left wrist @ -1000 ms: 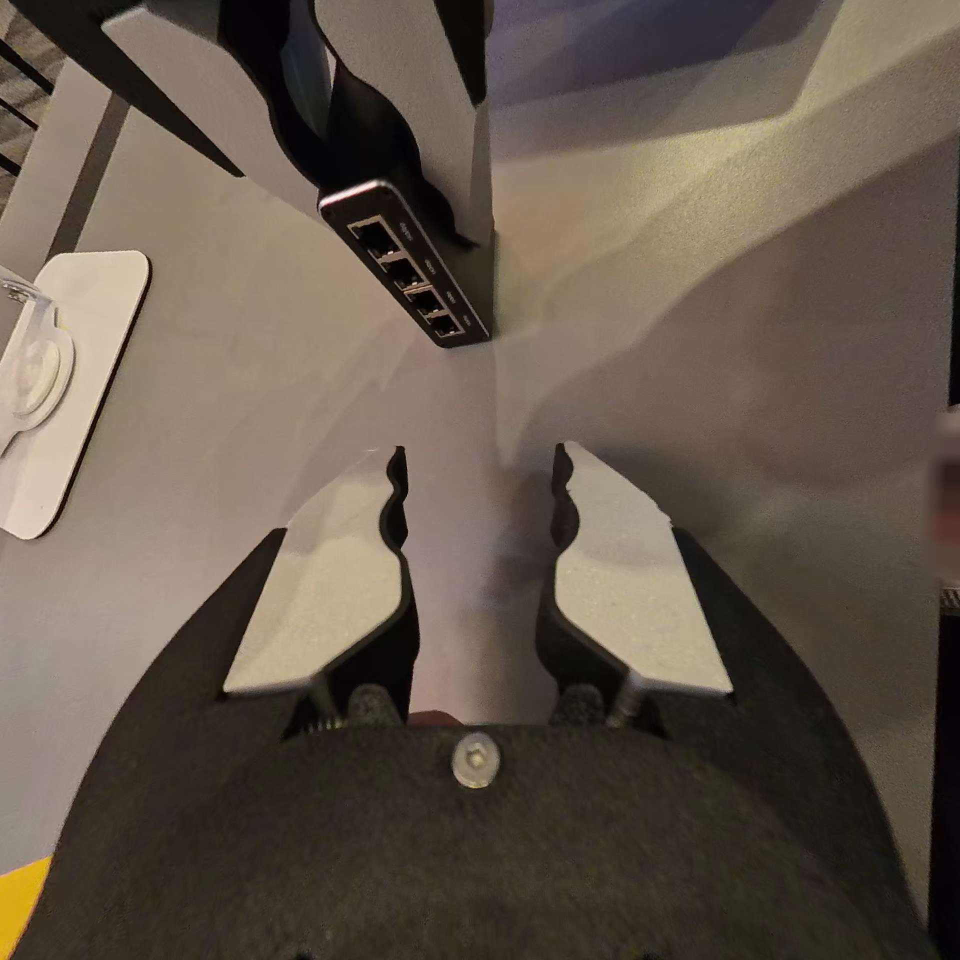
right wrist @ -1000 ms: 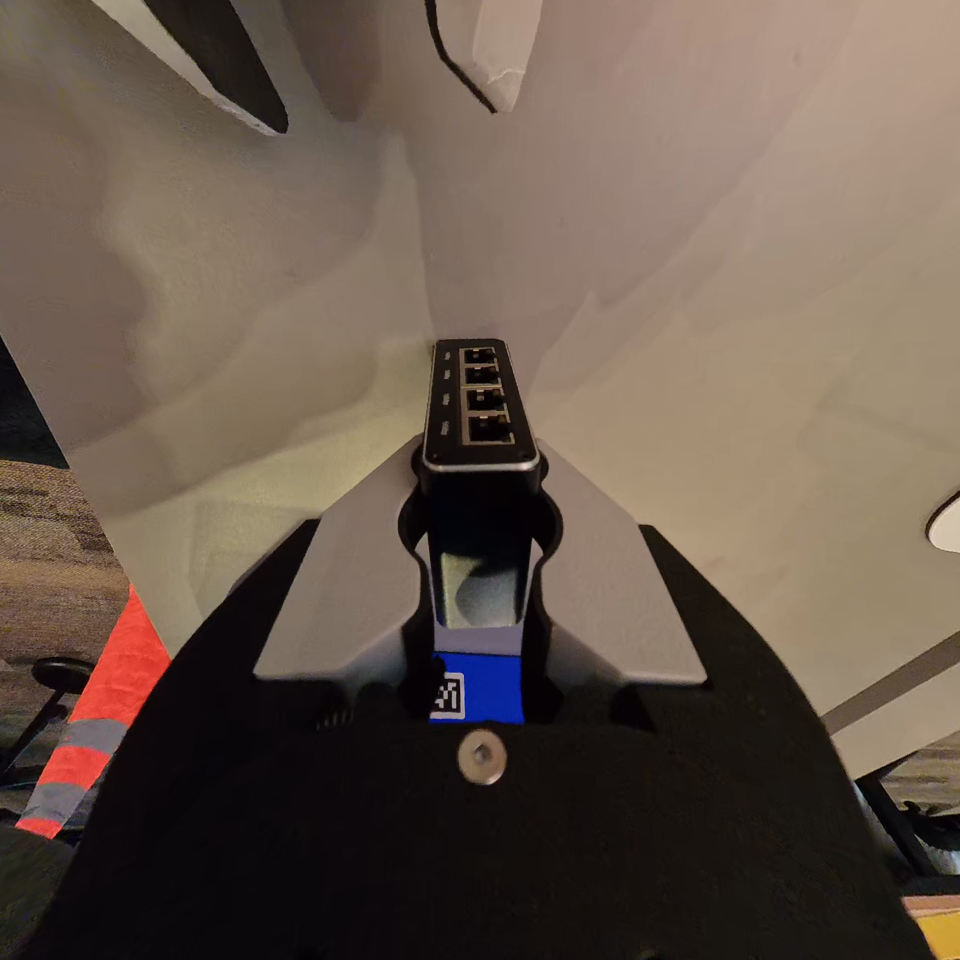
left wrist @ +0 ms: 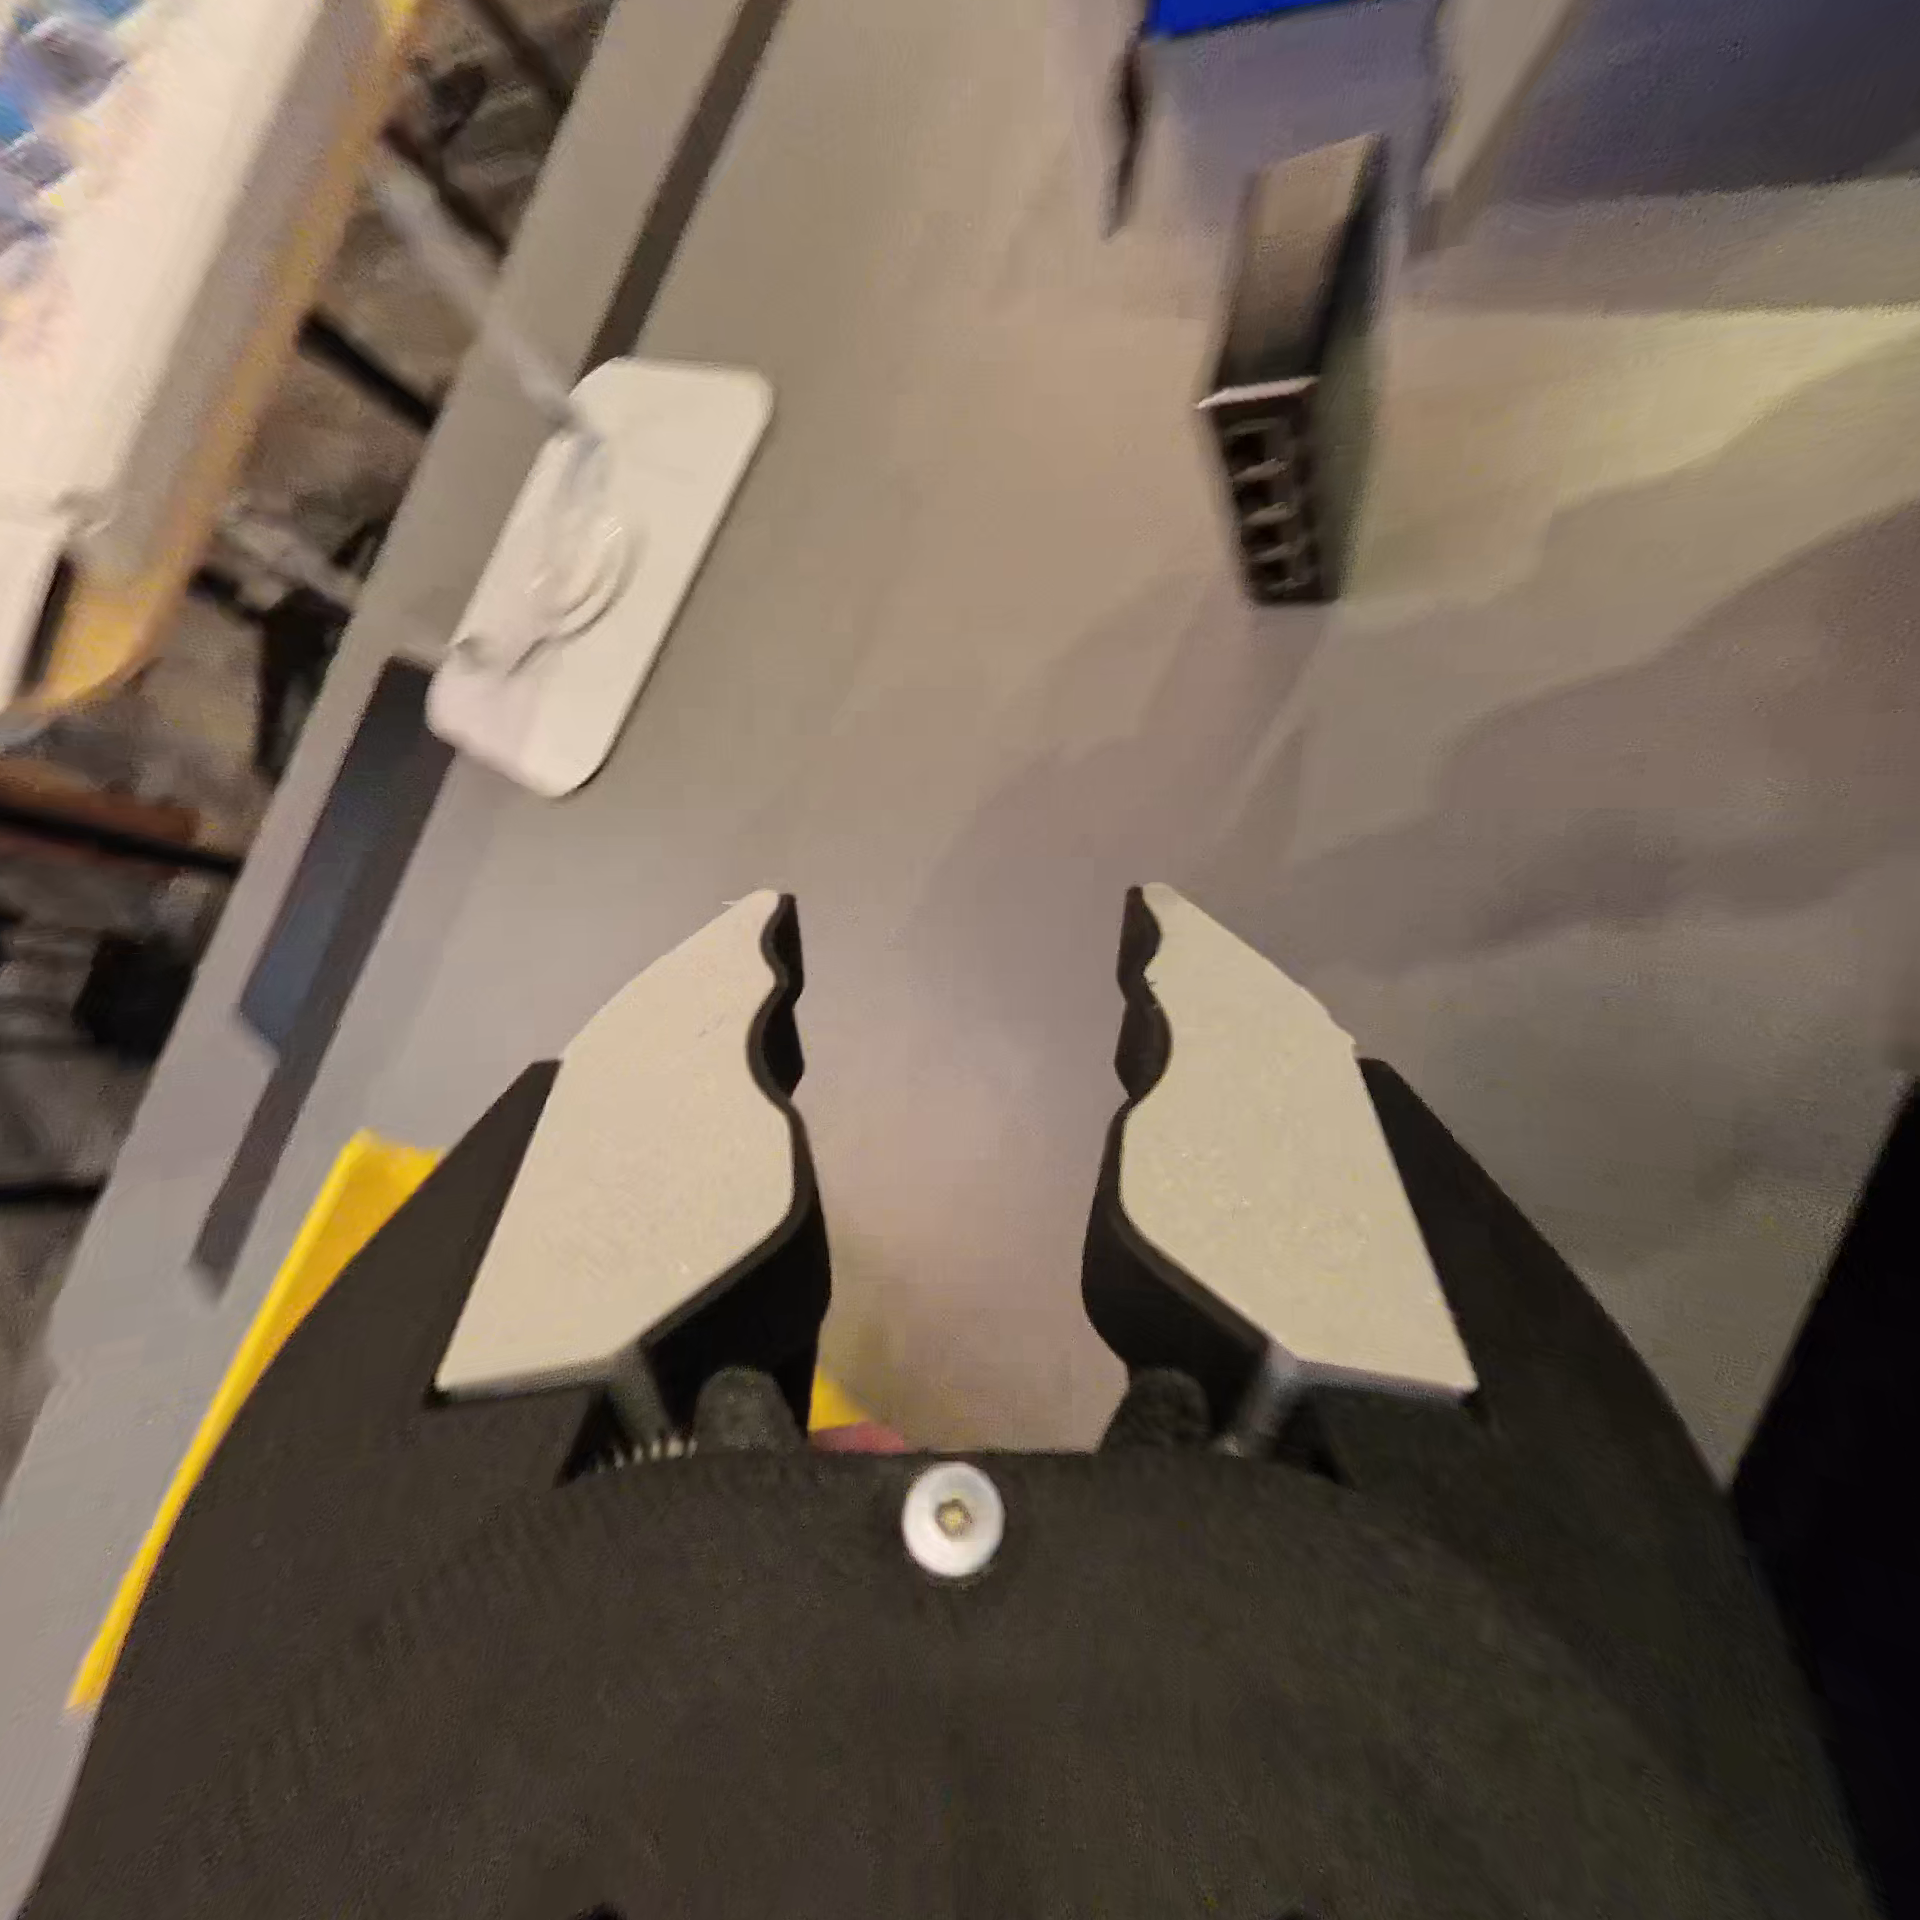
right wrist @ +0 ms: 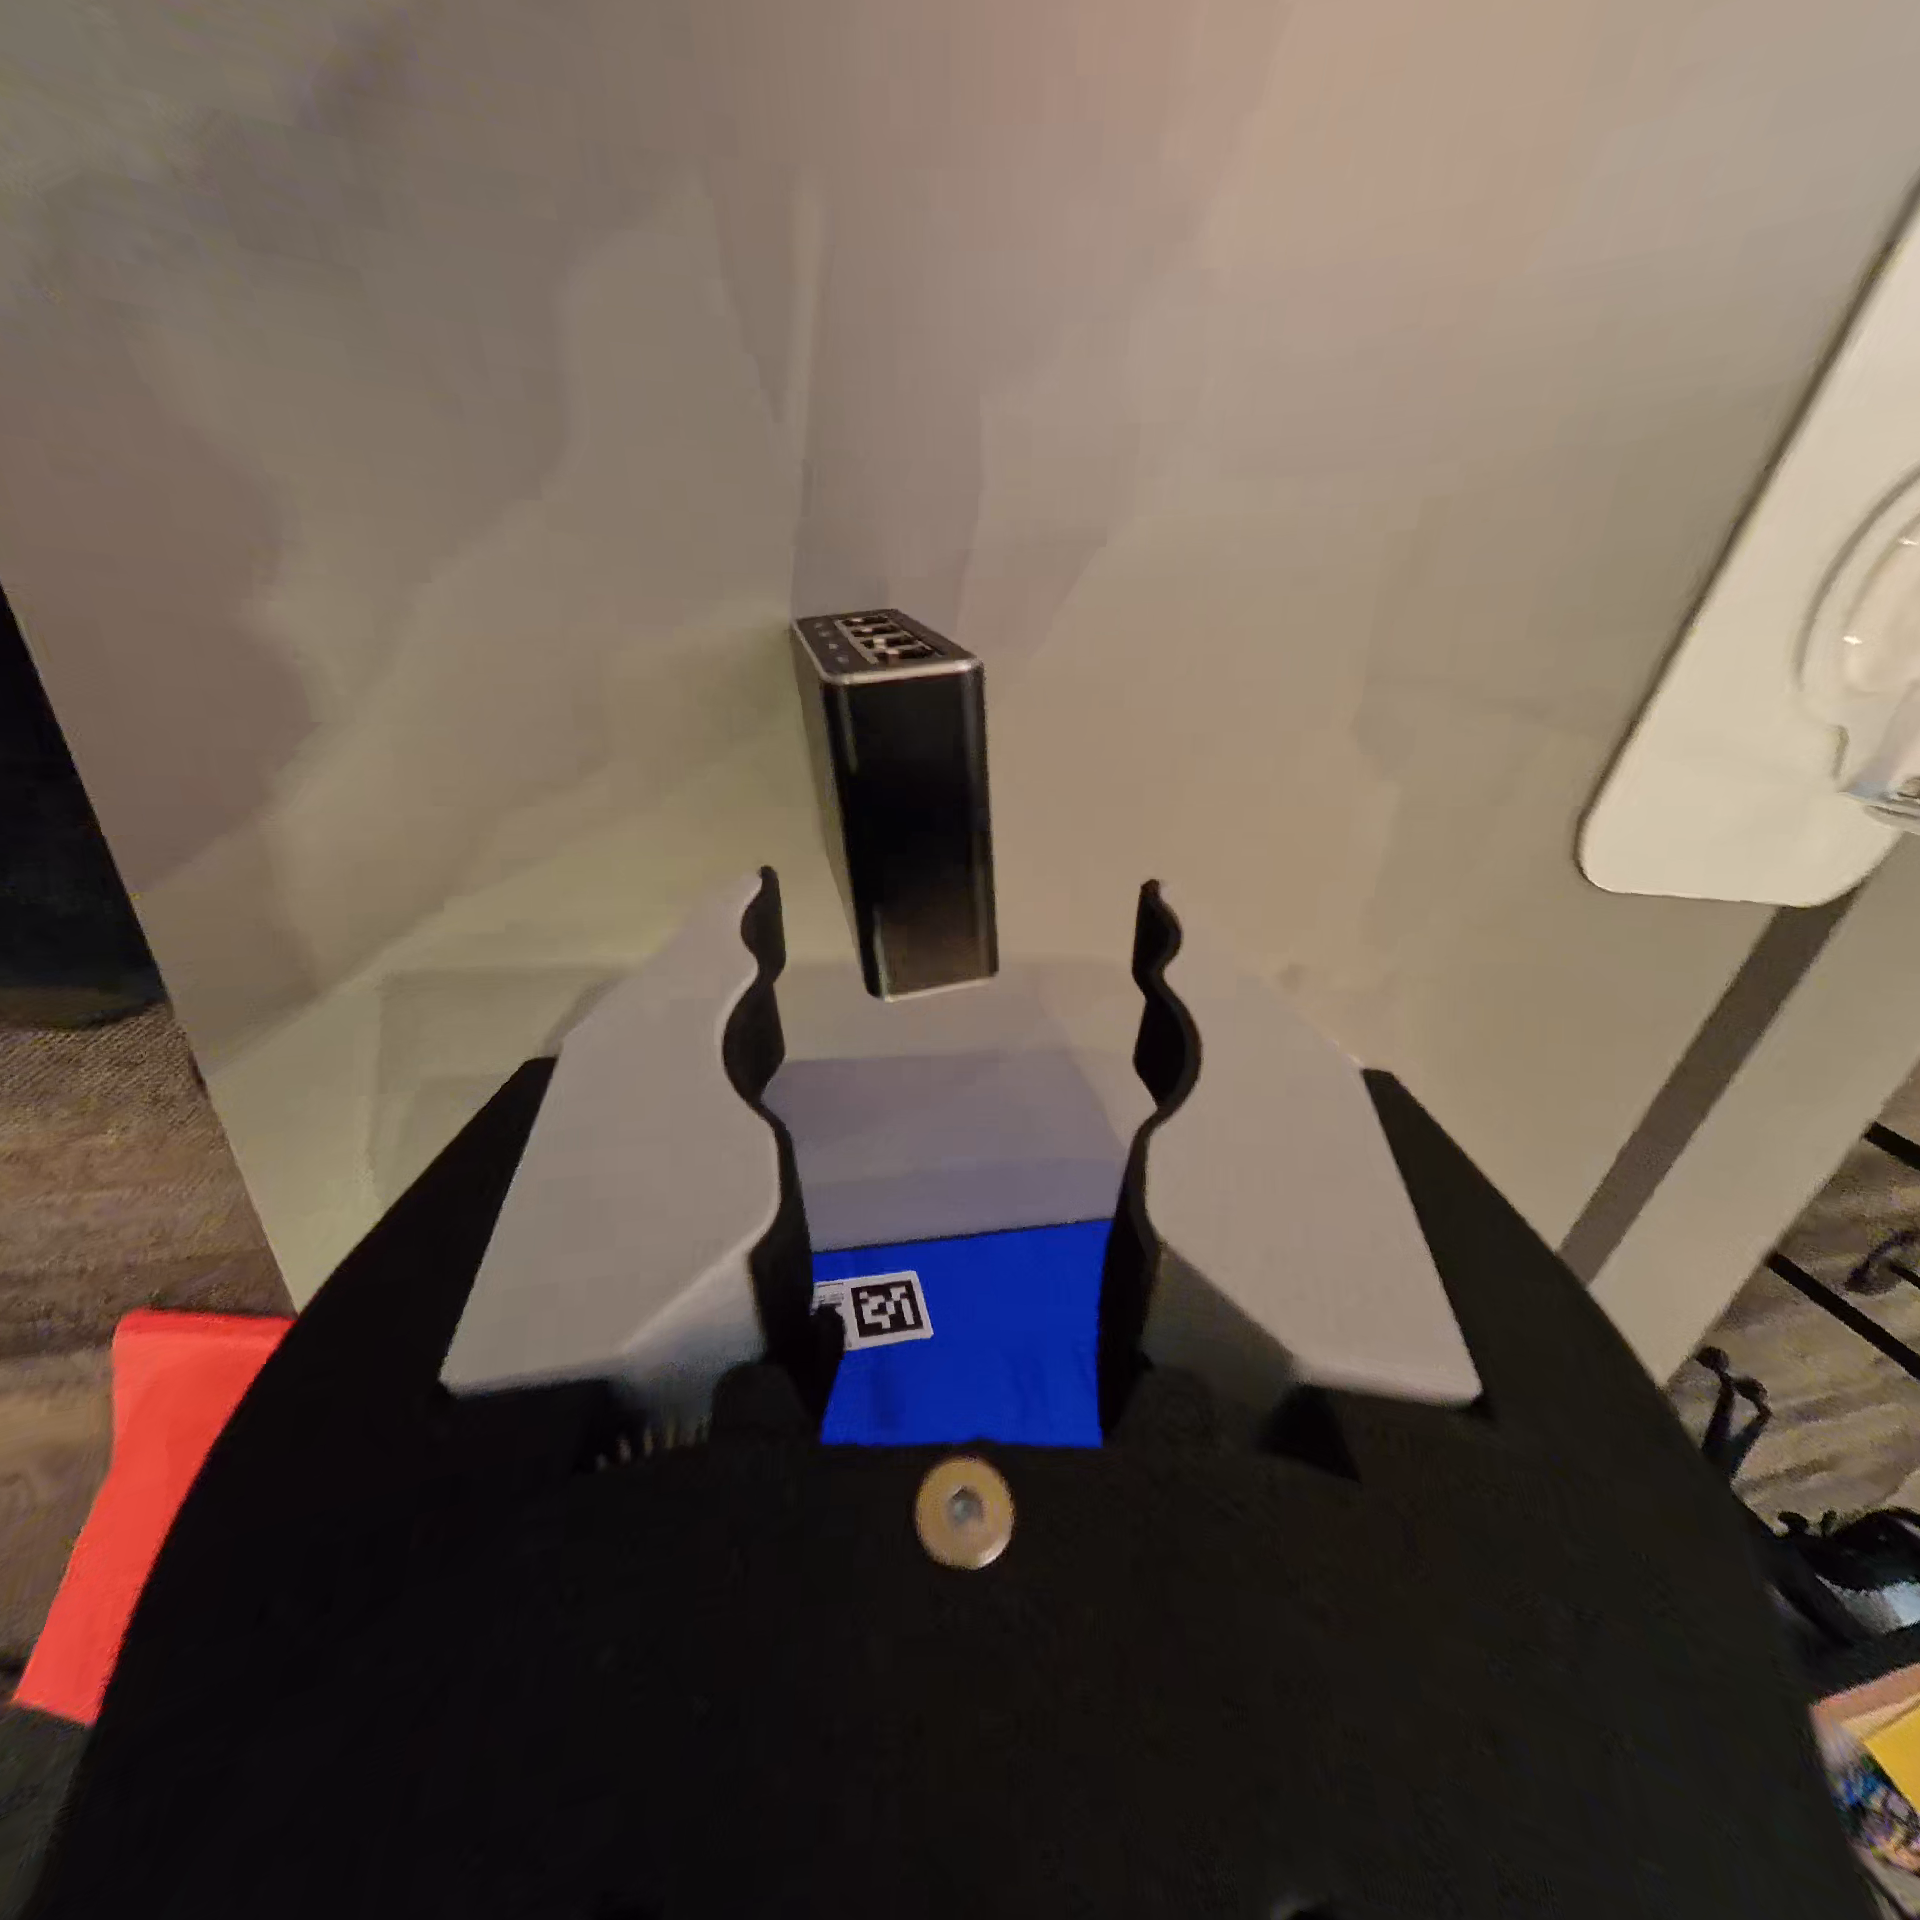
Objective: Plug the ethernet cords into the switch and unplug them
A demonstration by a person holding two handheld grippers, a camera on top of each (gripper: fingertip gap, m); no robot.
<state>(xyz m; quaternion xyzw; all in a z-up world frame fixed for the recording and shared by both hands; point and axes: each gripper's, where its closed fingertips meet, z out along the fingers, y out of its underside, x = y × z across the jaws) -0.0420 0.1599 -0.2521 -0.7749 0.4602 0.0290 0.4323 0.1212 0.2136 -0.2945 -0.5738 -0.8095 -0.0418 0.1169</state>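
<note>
A small black switch (right wrist: 904, 810) with several ports on one face lies on the grey table, just beyond my right gripper (right wrist: 954, 888). The right gripper is open and empty, its fingertips either side of the switch's near end without touching it. In the left wrist view the switch (left wrist: 1294, 374) lies far ahead and to the right, ports facing this way. My left gripper (left wrist: 961, 914) is open and empty over bare table, well short of the switch. No ethernet cords show in either view.
A white pad with a clear plastic piece on it (left wrist: 603, 571) lies at the table's left side; it also shows at the right in the right wrist view (right wrist: 1766, 675). A blue tagged mat (right wrist: 966, 1340) and a yellow sheet (left wrist: 270, 1382) lie at the near edges. My right fingertips sit around 20 cm from my left ones.
My right gripper has opened and let go of the switch, then drawn back; the switch now lies on the table. My left gripper has pulled back and swung, still open.
</note>
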